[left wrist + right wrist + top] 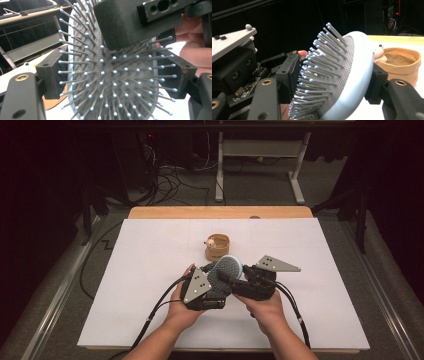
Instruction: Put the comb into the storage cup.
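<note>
A pale blue hairbrush (227, 268) with a grey perforated pad and blue-tipped bristles was held above the near middle of the bench (320, 285), between the two grippers. In the left gripper view the brush head (112, 75) lay between that gripper's own jaws, one at each edge of the head; whether they pressed the rim could not be told. The left gripper (212, 285) sat in the person's left hand (182, 307). In the right gripper view the right gripper (332, 85) had its jaws closed across the thickness of the head, one on the bristle side and one against the smooth back of the brush (359, 75). The right hand (265, 310) carried this gripper (235, 281), its jaw reaching into the bristles in the left gripper view. Just beyond the brush a small tan bowl (218, 247) with a pale figure (211, 241) on its rim stood on the white bench cover. Grey three-cornered plates (277, 264) topped both grippers, and black cables (300, 317) trailed toward the person. No brand, label or writing could be read on any item.
</note>
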`<act>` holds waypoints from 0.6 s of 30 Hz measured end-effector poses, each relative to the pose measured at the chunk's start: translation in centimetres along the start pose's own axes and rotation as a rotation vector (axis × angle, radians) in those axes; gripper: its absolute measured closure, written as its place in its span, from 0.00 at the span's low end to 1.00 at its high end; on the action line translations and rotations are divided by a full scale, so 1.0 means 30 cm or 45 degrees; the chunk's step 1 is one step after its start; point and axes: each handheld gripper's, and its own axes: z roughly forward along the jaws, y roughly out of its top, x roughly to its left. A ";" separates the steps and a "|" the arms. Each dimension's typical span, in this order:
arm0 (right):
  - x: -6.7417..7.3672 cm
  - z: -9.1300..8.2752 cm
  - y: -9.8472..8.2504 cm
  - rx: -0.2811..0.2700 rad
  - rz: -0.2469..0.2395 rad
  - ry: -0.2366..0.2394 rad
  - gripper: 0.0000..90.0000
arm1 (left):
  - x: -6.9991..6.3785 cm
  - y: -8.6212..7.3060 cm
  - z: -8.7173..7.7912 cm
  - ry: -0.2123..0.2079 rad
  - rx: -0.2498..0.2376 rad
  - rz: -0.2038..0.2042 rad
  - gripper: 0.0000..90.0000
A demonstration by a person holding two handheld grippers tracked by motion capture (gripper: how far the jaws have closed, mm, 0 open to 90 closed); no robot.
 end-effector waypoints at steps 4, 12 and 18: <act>-0.007 -0.002 0.003 0.005 0.017 0.013 0.49 | 0.001 0.000 0.001 0.004 0.004 0.003 0.22; -0.015 0.001 0.009 0.017 0.042 0.026 0.52 | 0.002 0.000 0.002 0.011 0.008 0.008 0.22; -0.010 -0.004 0.011 0.013 0.054 0.013 0.54 | -0.003 0.002 0.001 0.017 0.008 0.014 0.22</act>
